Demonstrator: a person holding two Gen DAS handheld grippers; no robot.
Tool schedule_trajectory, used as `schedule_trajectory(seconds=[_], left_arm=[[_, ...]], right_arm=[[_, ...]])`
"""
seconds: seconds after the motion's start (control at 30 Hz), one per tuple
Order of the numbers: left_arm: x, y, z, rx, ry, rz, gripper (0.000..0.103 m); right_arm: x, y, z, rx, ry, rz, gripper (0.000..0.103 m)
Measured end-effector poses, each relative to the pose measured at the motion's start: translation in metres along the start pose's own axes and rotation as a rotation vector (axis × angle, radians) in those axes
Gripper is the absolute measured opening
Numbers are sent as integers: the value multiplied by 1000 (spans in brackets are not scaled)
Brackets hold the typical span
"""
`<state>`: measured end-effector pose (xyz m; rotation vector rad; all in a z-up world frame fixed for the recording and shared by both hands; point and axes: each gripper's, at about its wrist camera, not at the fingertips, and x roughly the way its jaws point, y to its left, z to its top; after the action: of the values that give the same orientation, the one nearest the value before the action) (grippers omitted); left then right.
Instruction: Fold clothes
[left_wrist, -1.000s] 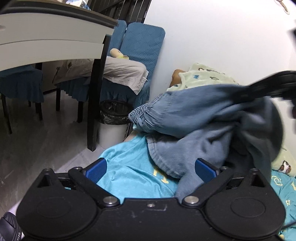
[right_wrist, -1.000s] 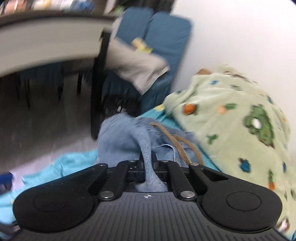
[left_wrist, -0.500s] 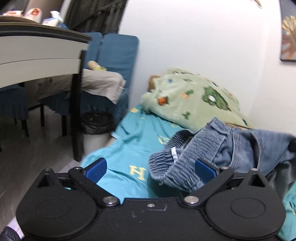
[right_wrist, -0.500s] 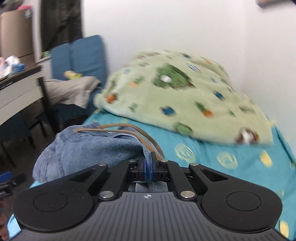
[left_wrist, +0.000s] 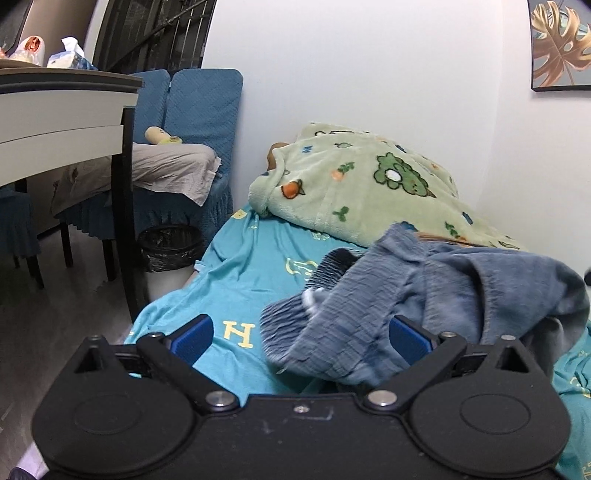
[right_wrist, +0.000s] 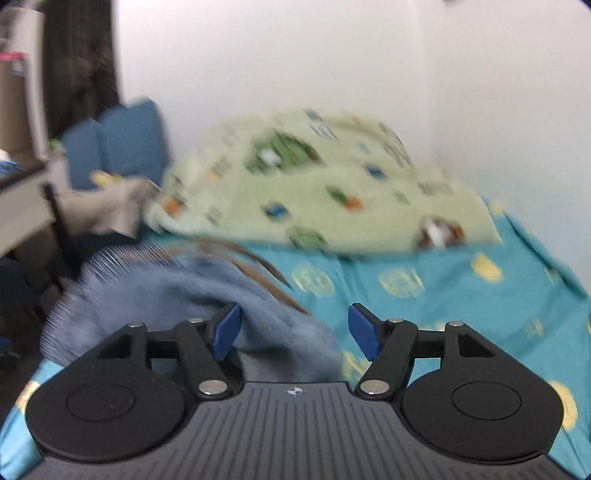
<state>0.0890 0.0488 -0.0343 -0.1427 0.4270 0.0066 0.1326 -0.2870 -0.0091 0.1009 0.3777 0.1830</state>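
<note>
A crumpled pair of blue jeans (left_wrist: 424, 295) lies in a heap on the bed (left_wrist: 236, 280), on its turquoise sheet, just in front of the green patterned blanket (left_wrist: 362, 192) that is piled against the wall.

The left gripper (left_wrist: 301, 338) has its jaws spread wide and released. The near edge of the jeans, with the gathered waistband, sits between the two blue pads, but neither pad presses on the cloth.

The right gripper (right_wrist: 293, 328) has just been opening its jaws; they now stand apart, and a fold of the jeans (right_wrist: 207, 295) lies between them, close to the left pad, with nothing clamped. This view is blurred.

Only the left wrist view shows the jeans as a whole heap. Left of the bed, it also shows a black waste bin (left_wrist: 170, 247), a dark-legged worktop (left_wrist: 66, 122) with a tissue box on it, and blue-covered chairs (left_wrist: 192, 110) carrying a grey cloth. A framed leaf picture (left_wrist: 561, 44) hangs on the wall above the blanket.

Only the right wrist view shows the stretch of bare sheet to the right of the jeans, with its yellow prints, and the right end of the blanket (right_wrist: 332, 192).
</note>
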Motion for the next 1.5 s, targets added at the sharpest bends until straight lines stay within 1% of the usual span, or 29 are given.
schedule_trajectory(seconds=[0.07, 0.13, 0.2, 0.23, 0.37, 0.47, 0.53, 0.6, 0.67, 0.77, 0.83, 0.87, 0.9, 0.93, 1.0, 1.1, 1.13, 1.23, 1.33, 1.4, 1.5], left_arm=[[0, -2, 2, -2, -1, -2, 102], [0, -3, 4, -1, -7, -3, 102], [0, -2, 7, -1, -9, -2, 102], [0, -1, 8, 1, -9, 0, 102], [2, 13, 12, -33, -5, 14, 102], [4, 25, 16, -65, -2, 25, 102], [6, 32, 17, -86, 2, 30, 102], [6, 38, 18, -107, 1, 35, 102], [8, 44, 19, -132, 2, 39, 102], [10, 52, 20, -167, 3, 43, 102], [10, 54, 21, -177, 4, 42, 102], [10, 53, 21, -175, -1, 43, 102], [9, 53, 22, -172, -6, 44, 102], [7, 52, 22, -171, -13, 44, 102], [5, 51, 23, -169, -26, 44, 102], [0, 50, 24, -171, -42, 38, 102], [-1, 49, 23, -173, -42, 29, 102], [2, 43, 19, -183, -10, -19, 102], [8, 36, 14, -191, 30, -83, 102], [11, 30, 11, -175, 45, -111, 102], [13, 19, 5, -142, 65, -142, 102]], right_arm=[[-5, 20, -1, -49, -40, 75, 68], [-5, 49, -4, -109, -48, 172, 68], [0, 85, -10, -245, -63, 238, 68], [4, 99, -13, -299, -60, 263, 68], [28, 135, -25, -404, -15, 336, 68], [40, 161, -37, -527, -8, 365, 68], [49, 179, -47, -601, -1, 374, 72], [59, 194, -57, -679, 0, 364, 86], [71, 203, -67, -742, 6, 352, 92], [86, 211, -78, -852, 30, 324, 92], [94, 214, -85, -925, 40, 280, 83], [97, 215, -85, -942, 50, 265, 73], [98, 212, -83, -931, 67, 255, 52], [99, 208, -75, -884, 84, 250, 40], [100, 196, -56, -748, 115, 257, 24], [89, 172, -25, -560, 114, 284, 16], [83, 164, -15, -505, 110, 292, 15], [65, 135, 16, -382, 62, 276, 13], [49, 101, 44, -264, -1, 228, 13], [41, 74, 60, -191, -50, 170, 13], [27, 27, 72, -75, -114, 75, 13]])
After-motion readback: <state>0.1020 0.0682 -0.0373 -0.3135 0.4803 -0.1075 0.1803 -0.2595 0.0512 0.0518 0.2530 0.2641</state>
